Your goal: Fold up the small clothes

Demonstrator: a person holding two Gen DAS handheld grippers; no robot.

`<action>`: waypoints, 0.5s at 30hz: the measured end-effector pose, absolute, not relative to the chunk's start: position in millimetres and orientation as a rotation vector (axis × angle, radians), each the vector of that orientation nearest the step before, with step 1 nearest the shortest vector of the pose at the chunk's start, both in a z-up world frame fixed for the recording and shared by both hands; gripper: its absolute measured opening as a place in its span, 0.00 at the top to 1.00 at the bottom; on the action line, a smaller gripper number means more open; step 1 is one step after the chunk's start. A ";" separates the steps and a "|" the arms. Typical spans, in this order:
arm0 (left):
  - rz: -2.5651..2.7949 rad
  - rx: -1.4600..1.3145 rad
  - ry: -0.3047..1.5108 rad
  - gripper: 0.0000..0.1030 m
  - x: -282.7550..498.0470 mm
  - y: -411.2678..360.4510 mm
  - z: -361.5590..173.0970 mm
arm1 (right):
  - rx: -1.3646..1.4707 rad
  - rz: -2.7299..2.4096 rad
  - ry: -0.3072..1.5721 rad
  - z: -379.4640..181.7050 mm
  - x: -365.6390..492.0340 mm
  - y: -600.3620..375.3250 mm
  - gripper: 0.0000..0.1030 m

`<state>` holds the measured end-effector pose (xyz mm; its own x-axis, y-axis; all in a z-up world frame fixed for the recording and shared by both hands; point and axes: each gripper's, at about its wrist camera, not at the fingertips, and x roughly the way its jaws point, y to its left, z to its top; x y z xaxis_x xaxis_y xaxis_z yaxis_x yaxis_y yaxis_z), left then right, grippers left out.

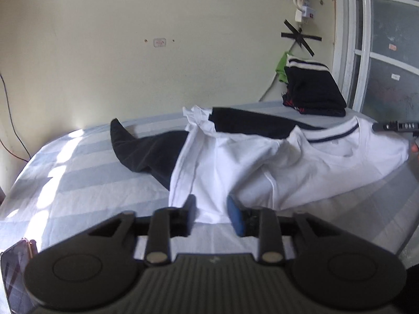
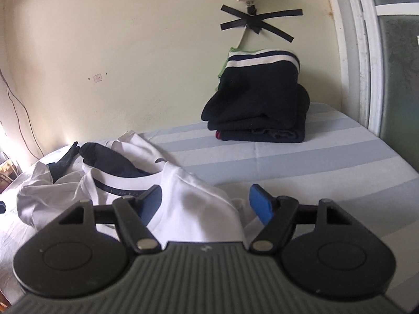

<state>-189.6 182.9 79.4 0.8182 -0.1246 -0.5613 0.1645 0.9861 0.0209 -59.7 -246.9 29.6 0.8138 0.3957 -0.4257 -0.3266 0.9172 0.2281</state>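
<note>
While the white T-shirt [image 1: 262, 167] is spread rumpled across the striped bed sheet [image 1: 78, 183], its hem is seen between the pads of the left tongs [image 1: 210, 206], which are parted narrowly without pressing on the cloth. A dark garment [image 1: 146, 154] is laid partly under the shirt. The right tongs [image 2: 205, 201] are held wide apart, with the shirt's shoulder lying between their blue pads [image 2: 259, 204], ungripped. A stack of folded dark clothes [image 2: 259, 107] is set by the wall, well apart from the shirt.
</note>
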 end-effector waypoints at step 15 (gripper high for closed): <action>-0.295 0.440 0.643 0.95 -102.4 79.8 32.2 | 0.089 0.361 0.523 25.9 -81.4 -259.0 0.59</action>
